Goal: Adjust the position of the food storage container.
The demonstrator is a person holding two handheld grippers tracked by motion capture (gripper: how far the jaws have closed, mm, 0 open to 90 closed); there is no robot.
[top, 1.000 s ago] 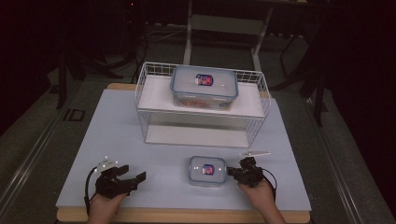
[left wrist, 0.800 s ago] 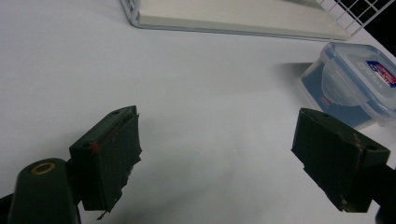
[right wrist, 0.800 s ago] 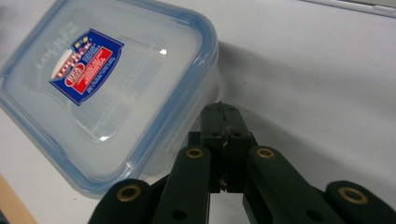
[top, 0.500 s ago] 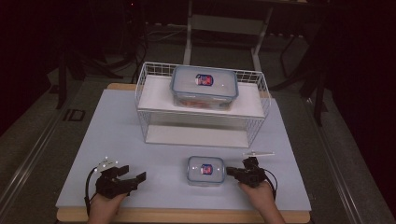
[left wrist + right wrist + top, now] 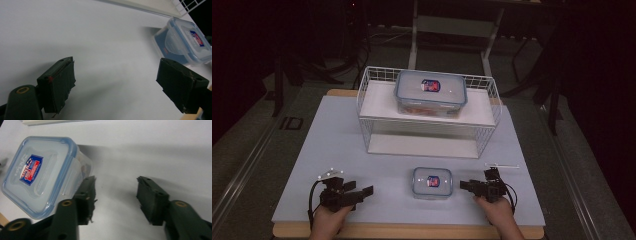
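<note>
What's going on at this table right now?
A person sits at a white table with a hand-held gripper in each hand. The right hand-held gripper has just been opening beside the small lidded container; nothing is between its jaws. The left hand-held gripper rests open on the table, apart from that container. Farther back, a larger lidded container sits on top of a white wire rack.

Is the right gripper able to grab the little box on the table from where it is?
Probably yes: the right gripper has just been opening, nothing between its jaws, and the small box sits right beside it.
</note>
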